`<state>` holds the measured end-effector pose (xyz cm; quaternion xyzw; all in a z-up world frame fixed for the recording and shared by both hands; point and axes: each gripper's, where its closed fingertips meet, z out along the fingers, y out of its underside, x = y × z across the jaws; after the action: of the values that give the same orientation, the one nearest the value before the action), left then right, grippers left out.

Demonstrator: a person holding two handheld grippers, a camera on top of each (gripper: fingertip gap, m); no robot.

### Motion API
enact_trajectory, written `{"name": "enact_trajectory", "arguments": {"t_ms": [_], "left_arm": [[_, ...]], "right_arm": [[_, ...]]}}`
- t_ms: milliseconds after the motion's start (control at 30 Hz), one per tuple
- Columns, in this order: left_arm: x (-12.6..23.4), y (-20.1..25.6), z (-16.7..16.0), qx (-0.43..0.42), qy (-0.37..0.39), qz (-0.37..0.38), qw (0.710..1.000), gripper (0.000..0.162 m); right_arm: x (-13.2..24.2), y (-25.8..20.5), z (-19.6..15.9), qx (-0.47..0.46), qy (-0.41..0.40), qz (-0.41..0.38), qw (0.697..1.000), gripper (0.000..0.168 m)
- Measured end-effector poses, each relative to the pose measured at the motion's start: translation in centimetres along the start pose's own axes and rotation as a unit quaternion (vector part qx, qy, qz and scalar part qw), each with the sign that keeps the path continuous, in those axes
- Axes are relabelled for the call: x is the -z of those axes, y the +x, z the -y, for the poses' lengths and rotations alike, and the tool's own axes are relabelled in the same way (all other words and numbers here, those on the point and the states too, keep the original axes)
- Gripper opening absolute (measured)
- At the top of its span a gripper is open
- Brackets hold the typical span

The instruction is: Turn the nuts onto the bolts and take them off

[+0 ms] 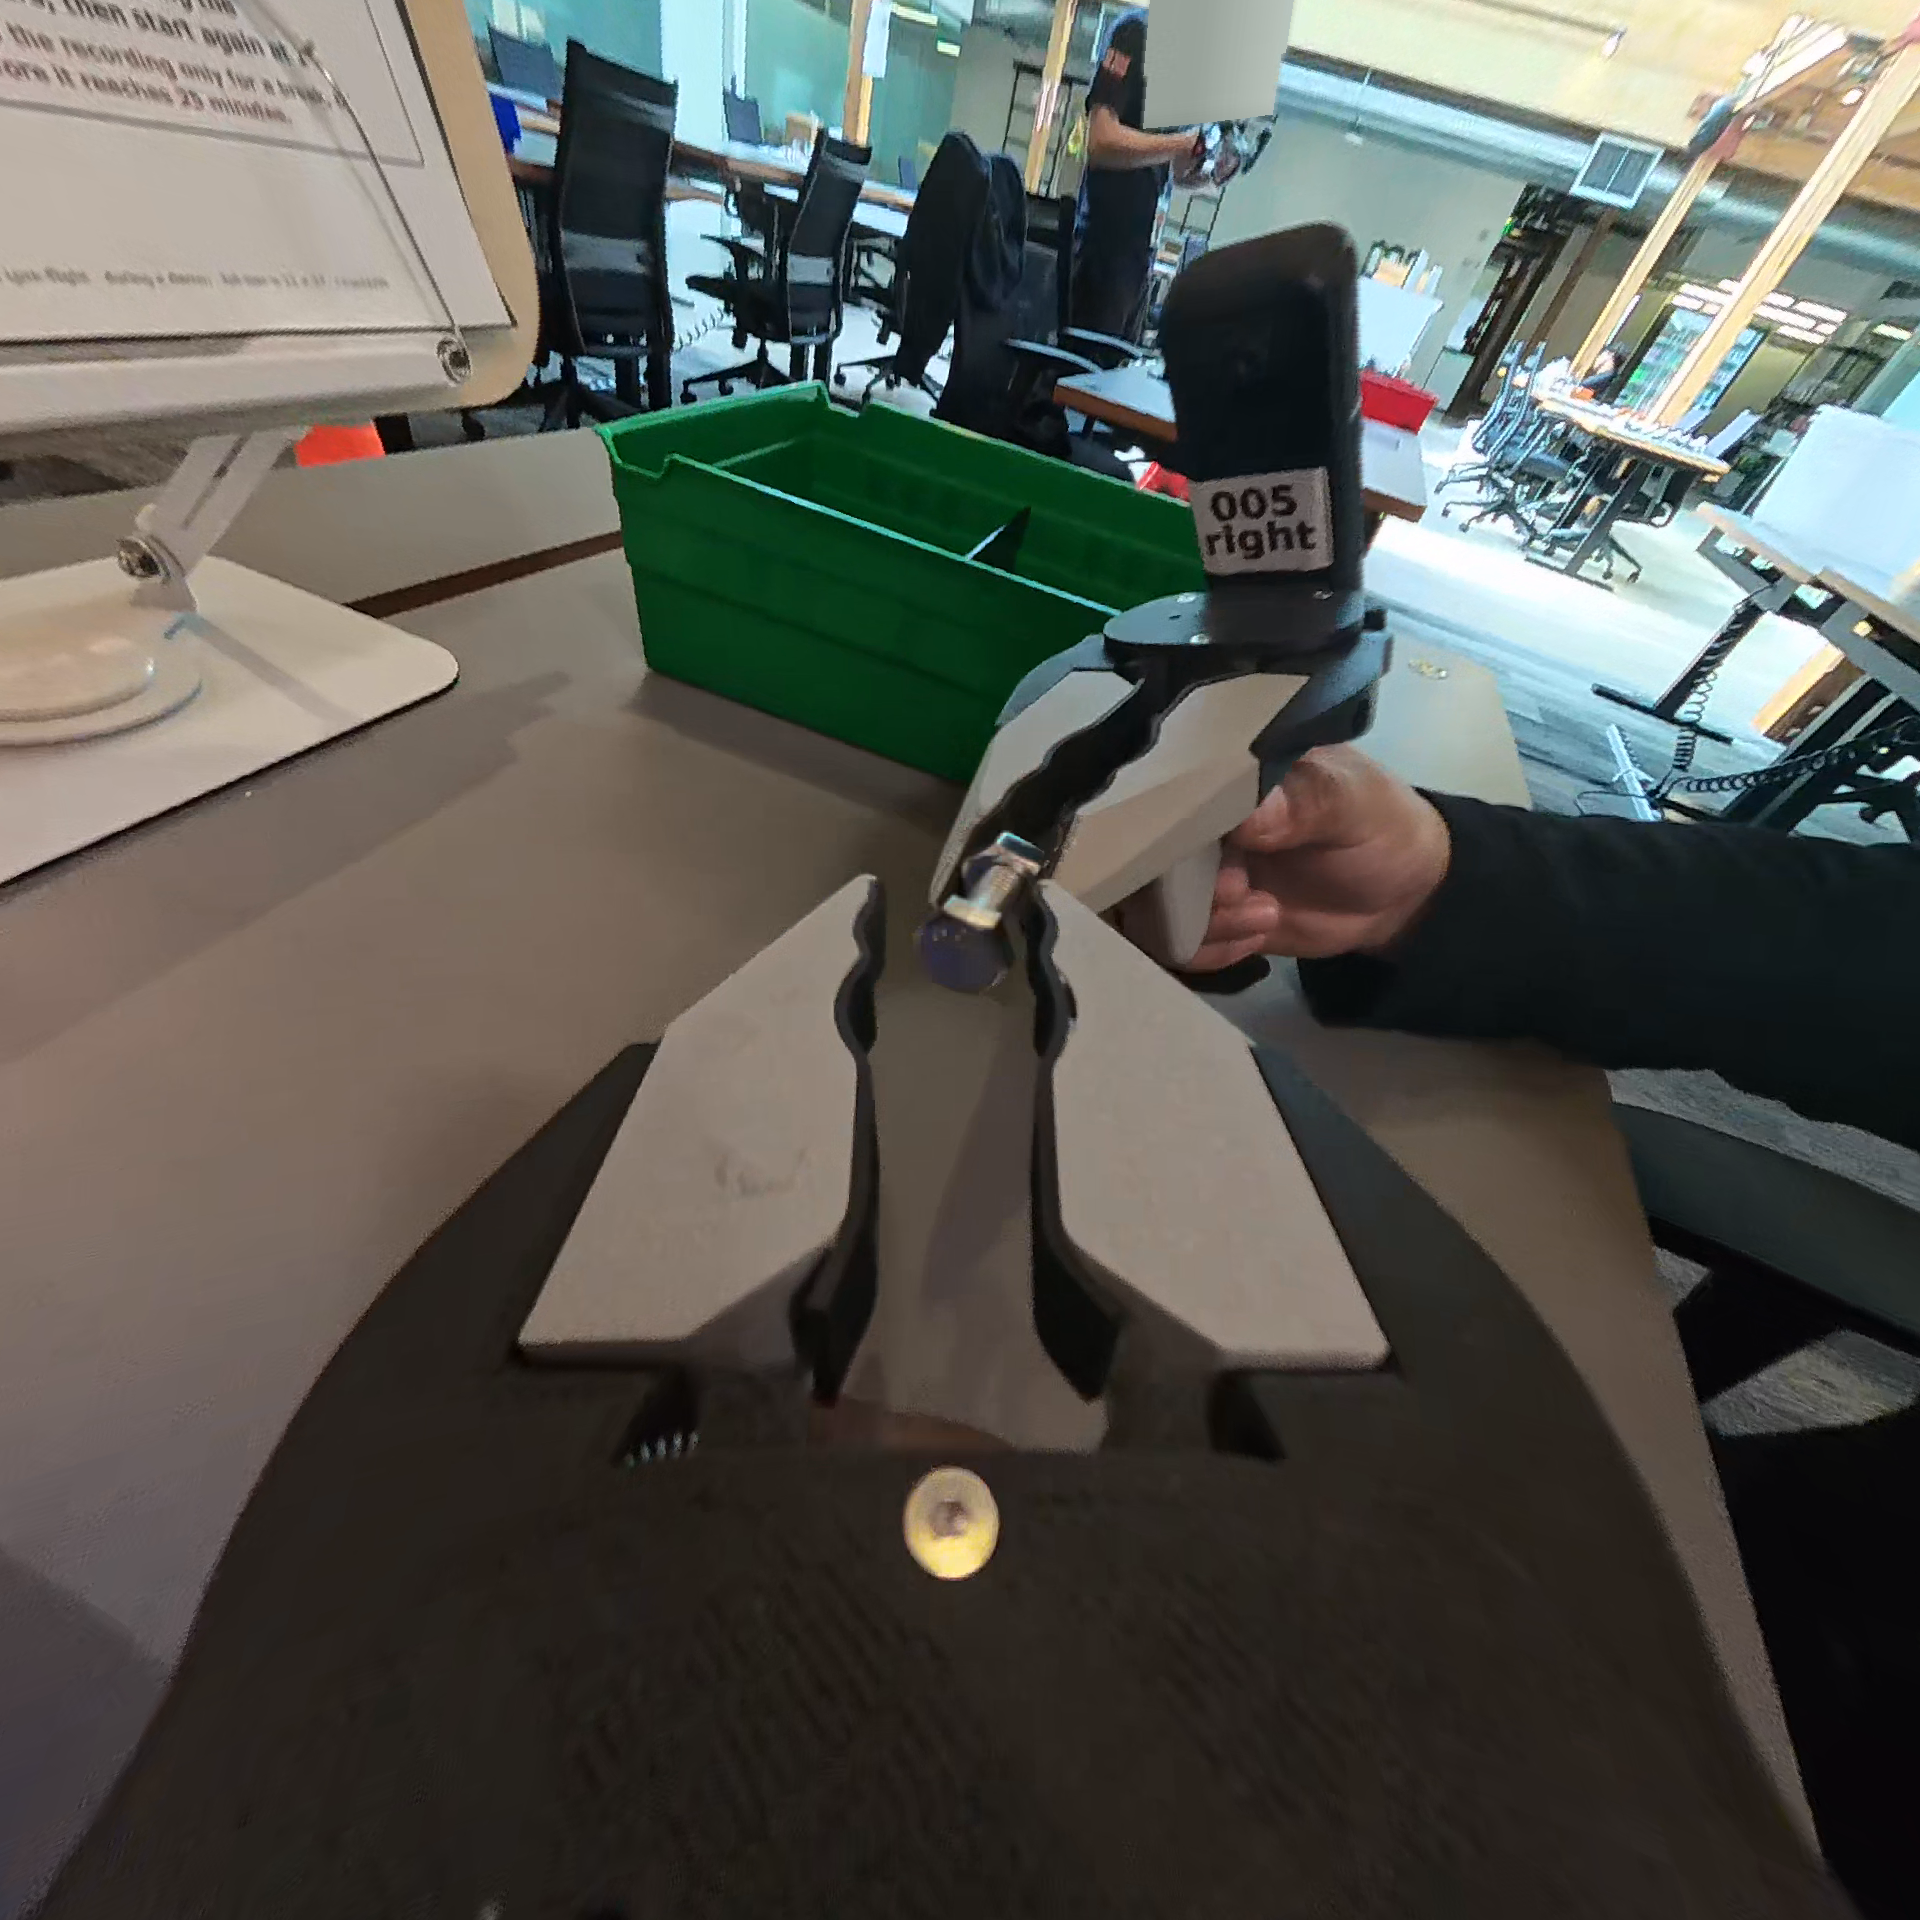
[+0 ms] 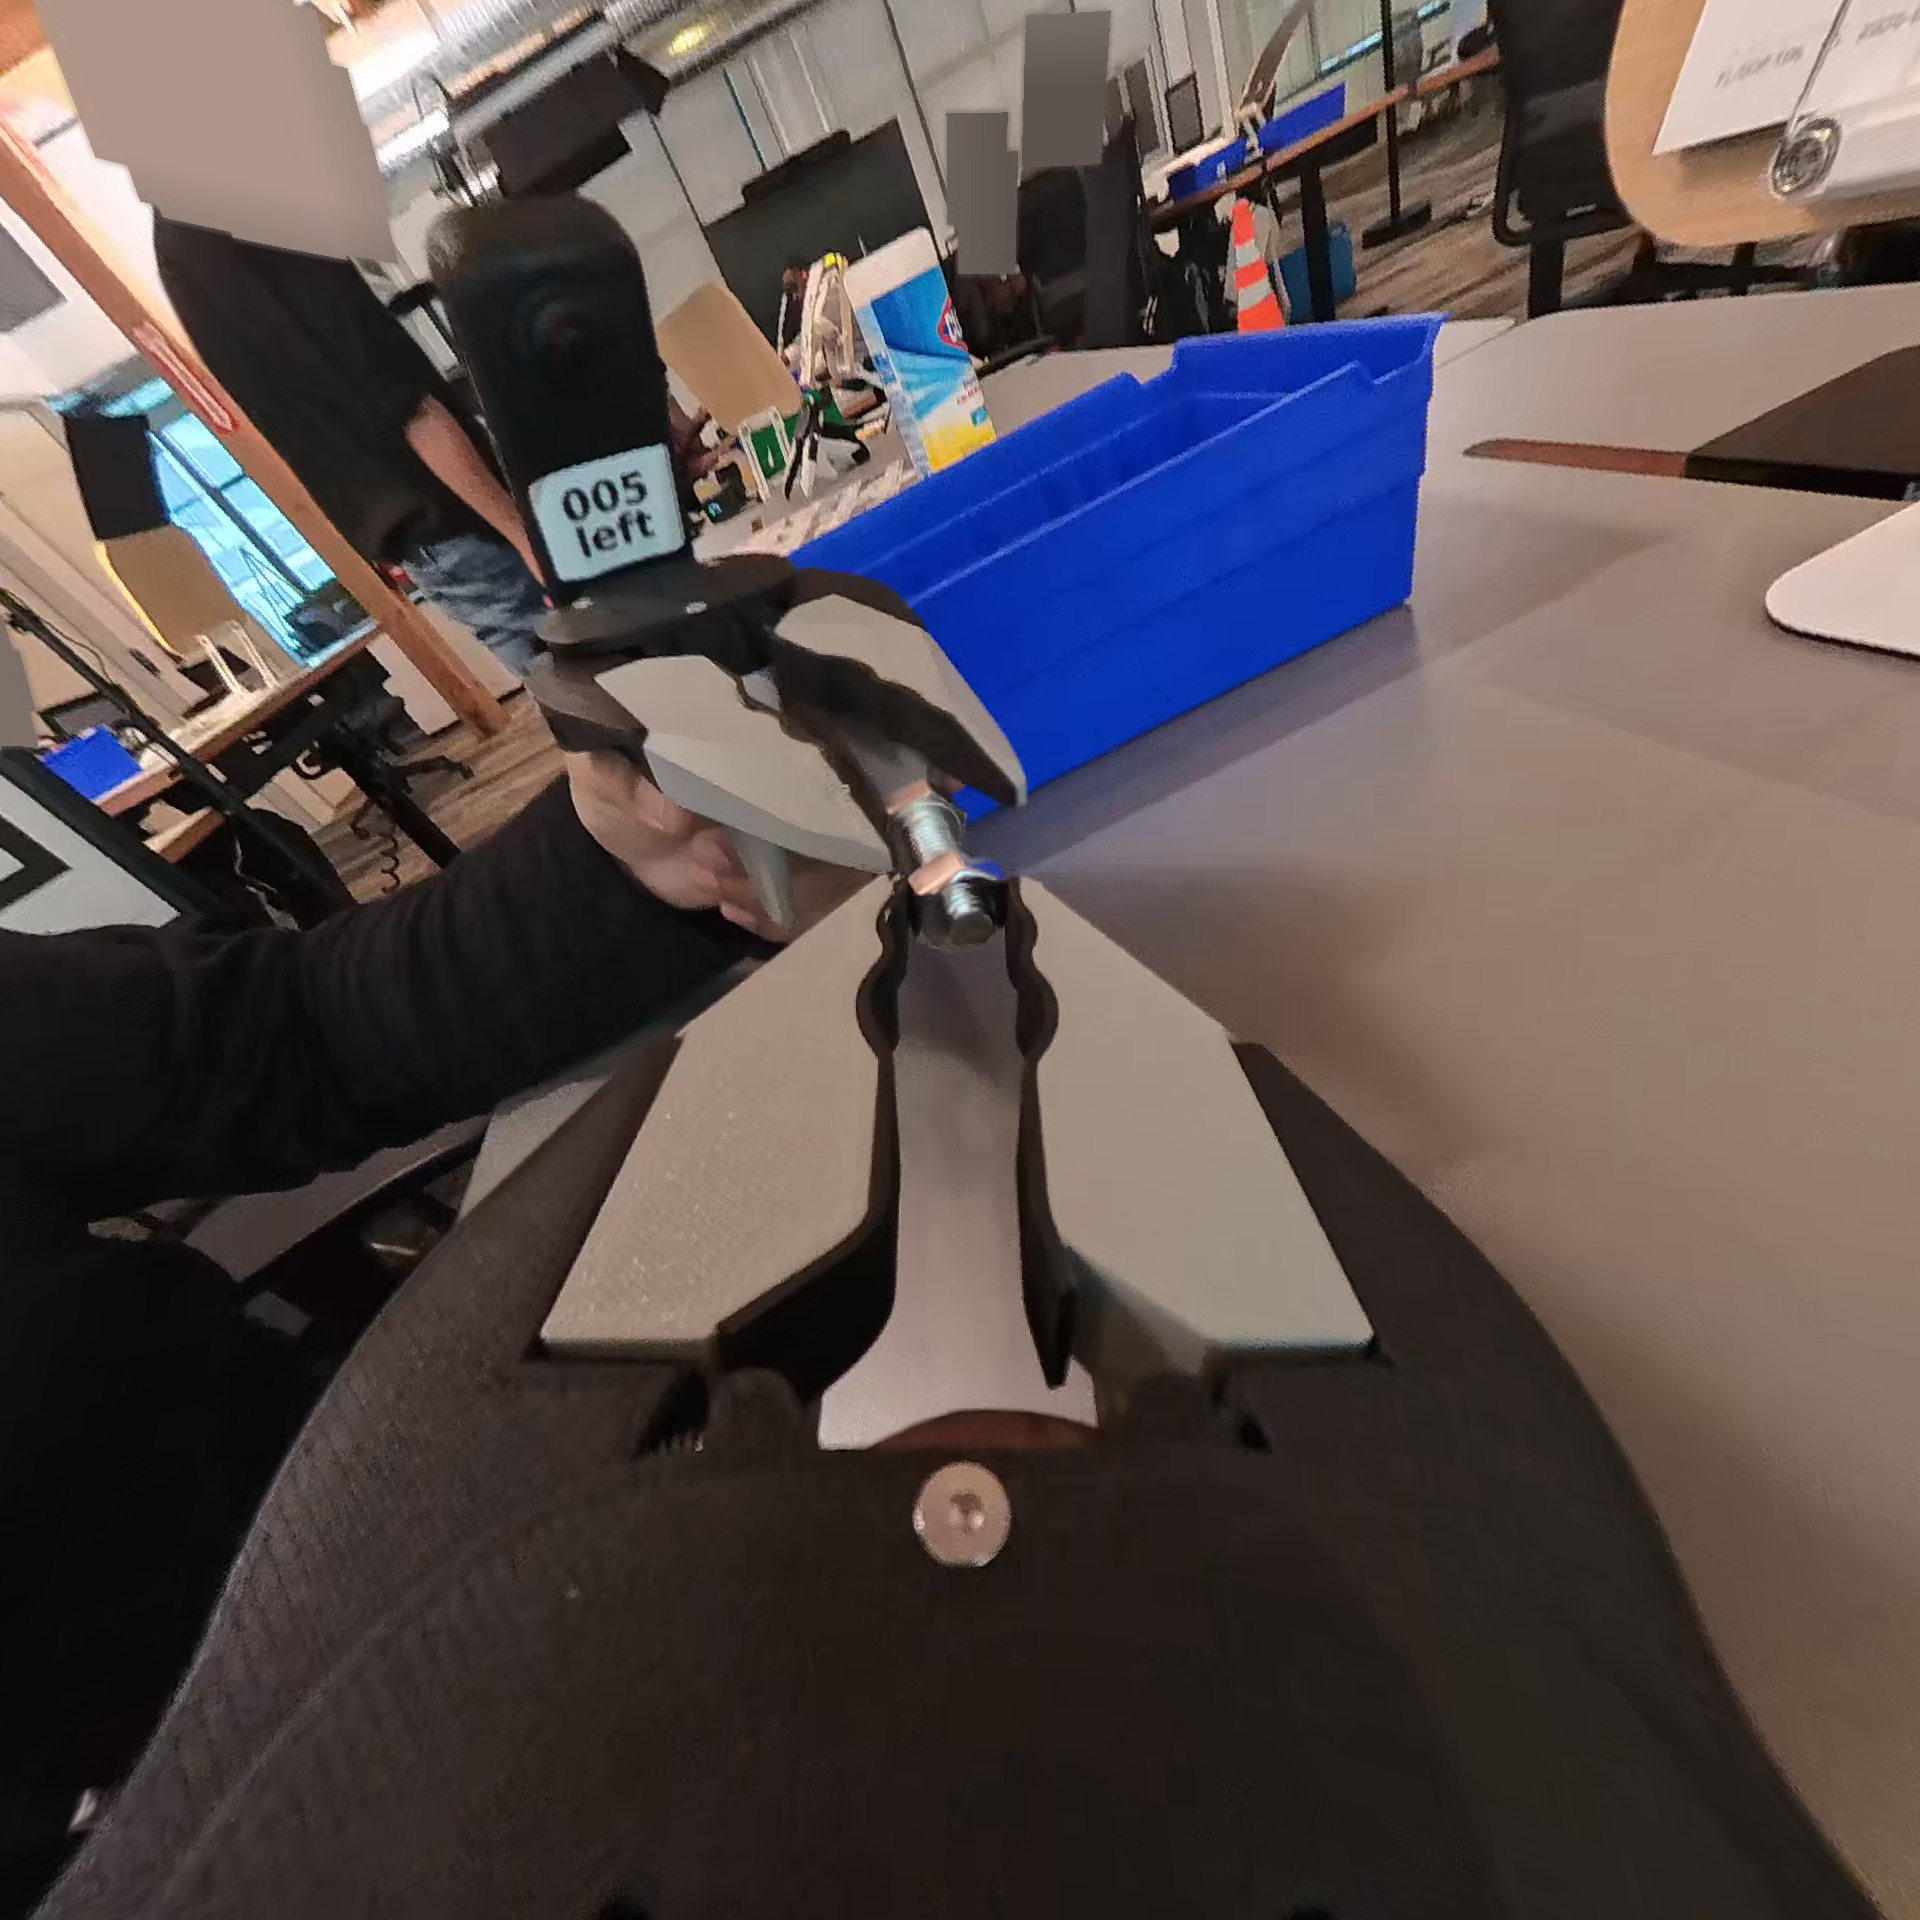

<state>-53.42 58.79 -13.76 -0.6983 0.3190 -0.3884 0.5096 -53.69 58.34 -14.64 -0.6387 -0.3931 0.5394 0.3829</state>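
Note:
A silver bolt with a nut on its thread is held in the air between both grippers, above the grey table. My left gripper is shut on the bolt's head, which sits against the right finger with a thin sliver of space on the left. My right gripper is shut on the nut at its fingertips, and the bolt's threaded end pokes toward the camera. The right wrist view shows the left gripper gripping the bolt's head. The left wrist view shows the right gripper on the nut.
A green bin stands behind the grippers in the left wrist view, and a blue bin in the right wrist view. A white stand with a sheet is at the table's far left. A person's hands and dark sleeves hold both grippers. Office chairs and desks are beyond. My two grippers' fingertips are within a few centimetres of each other.

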Motion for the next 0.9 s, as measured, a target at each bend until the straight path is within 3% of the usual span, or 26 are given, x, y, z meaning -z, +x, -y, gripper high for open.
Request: {"name": "enact_trajectory", "arguments": {"t_ms": [100,300,433,600,733,900], "left_arm": [[0.2,0.1,-1.7,-0.012,-0.050,-0.013,0.999,0.029],[0.1,-1.6,-5.1,-0.087,-0.135,0.043,0.986,0.030],[-0.7,-1.3,-5.8,-0.121,-0.143,0.048,0.981,0.030],[-1.1,-0.5,-5.4,-0.105,-0.126,0.032,0.986,0.030],[-1.5,-0.1,-4.9,-0.082,-0.098,0.019,0.992,0.016],[-1.7,0.1,-5.1,-0.084,-0.100,0.014,0.991,0.015]], "right_arm": [[-0.2,0.4,-0.8,0.007,-0.029,-0.014,0.999,0.015],[-0.2,1.3,-2.3,0.014,-0.077,-0.038,0.996,0.015],[-0.4,1.1,-2.4,0.003,-0.076,-0.032,0.997,0.015],[-0.4,1.3,-2.3,0.002,-0.071,-0.039,0.997,0.014],[-0.5,0.9,-2.0,-0.003,-0.062,-0.031,0.998,0.014],[-0.6,0.7,-2.0,0.010,-0.063,-0.034,0.997,0.014]]}}
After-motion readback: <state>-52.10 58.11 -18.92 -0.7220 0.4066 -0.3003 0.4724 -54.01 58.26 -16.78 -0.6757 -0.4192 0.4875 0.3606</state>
